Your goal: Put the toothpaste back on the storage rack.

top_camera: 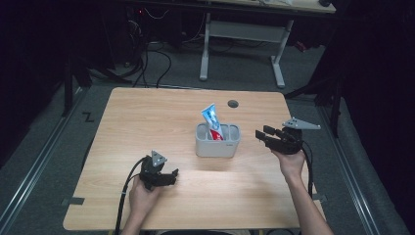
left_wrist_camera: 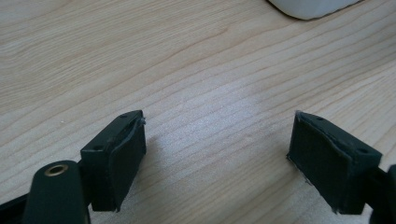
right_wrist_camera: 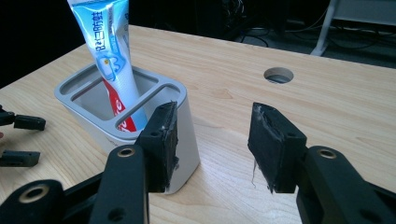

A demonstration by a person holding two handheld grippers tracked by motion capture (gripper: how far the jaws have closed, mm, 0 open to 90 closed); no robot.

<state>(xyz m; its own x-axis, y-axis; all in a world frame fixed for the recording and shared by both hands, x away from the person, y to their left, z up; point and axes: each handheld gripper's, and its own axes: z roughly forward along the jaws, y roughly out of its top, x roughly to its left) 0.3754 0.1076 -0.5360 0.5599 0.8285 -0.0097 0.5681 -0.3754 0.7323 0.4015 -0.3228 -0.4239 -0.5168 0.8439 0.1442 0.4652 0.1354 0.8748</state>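
Light wood table (top_camera: 161, 117), grain visible, round cable hole (top_camera: 233, 104) near the far edge. Room was dark: grey floor, white desk legs (top_camera: 205, 49) and tangled cables (top_camera: 147, 63) behind. Grey holder (top_camera: 218, 140) sat mid-table with a toothpaste tube (top_camera: 212, 121) leaning upright in a middle slot; tube's lower end was hidden inside. Left gripper (top_camera: 169, 177) rested near-left on the table, jaws apart, nothing between. Right gripper (top_camera: 262, 134) hovered just right of the holder, jaws released, empty. The left gripper view cut off most of the holder.
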